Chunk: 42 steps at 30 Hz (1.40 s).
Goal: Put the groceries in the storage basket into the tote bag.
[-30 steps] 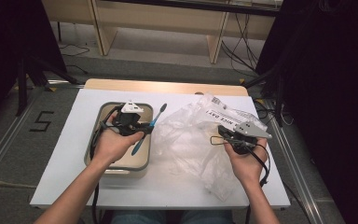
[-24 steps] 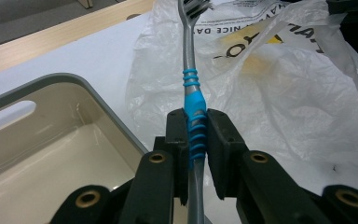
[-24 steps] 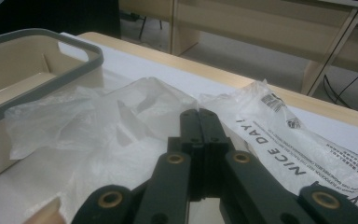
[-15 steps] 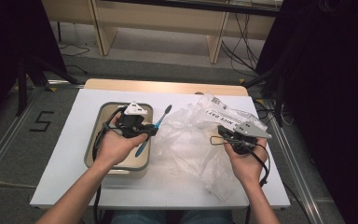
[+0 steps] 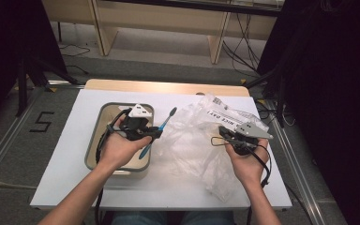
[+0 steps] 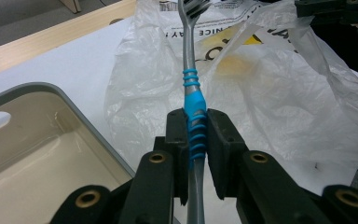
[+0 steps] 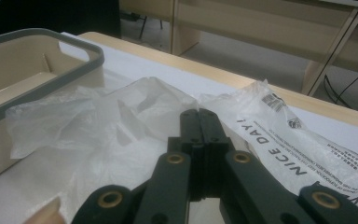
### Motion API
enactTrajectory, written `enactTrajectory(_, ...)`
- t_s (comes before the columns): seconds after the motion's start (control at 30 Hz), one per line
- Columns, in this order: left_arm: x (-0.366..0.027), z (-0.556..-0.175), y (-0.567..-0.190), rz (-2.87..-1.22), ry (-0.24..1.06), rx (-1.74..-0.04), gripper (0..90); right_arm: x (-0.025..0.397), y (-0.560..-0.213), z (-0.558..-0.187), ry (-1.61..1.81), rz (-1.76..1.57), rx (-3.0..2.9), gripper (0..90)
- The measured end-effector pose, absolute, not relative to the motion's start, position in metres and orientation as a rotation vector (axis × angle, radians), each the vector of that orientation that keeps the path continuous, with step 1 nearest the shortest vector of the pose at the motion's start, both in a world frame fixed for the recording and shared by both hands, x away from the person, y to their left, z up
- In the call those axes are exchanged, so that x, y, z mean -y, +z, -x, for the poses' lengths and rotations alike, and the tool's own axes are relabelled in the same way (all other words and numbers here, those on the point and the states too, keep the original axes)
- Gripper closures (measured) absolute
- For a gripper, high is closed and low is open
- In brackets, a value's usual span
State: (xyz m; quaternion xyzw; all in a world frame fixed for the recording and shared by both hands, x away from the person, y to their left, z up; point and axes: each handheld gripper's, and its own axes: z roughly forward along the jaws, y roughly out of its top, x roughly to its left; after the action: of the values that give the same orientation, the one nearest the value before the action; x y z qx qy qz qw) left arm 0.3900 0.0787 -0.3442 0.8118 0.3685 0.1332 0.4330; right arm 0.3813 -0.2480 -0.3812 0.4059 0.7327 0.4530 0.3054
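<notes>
My left gripper [image 6: 196, 123] is clamped on the blue ribbed grip of a toothbrush [image 6: 192, 88], whose bristle head points toward the clear plastic bag [image 6: 270, 88]. In the high view the toothbrush [image 5: 159, 131] now sits at the beige tray's [image 5: 93, 140] right rim, nearer the bag than a second ago. My right gripper [image 7: 200, 126] has its jaws pressed together over the bag [image 7: 121, 116]; whether film is pinched between them I cannot tell. The brush head is cut off at the left gripper view's top edge.

We see a white table [image 5: 65, 154] with a light wood strip [image 5: 168, 87] along its far edge, a wooden shelf unit [image 5: 168, 23] behind, cables [image 5: 243, 47] on the grey floor [image 5: 9, 131].
</notes>
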Motion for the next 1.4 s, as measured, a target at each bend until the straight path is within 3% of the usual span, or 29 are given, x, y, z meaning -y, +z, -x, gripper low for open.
enactTrajectory(1.4, -0.044, -0.377, -0.357, -2.108, 0.283, -0.829, 78.8, 0.248, -0.380, -0.381, 1.201, -1.072, -1.936, 90.0)
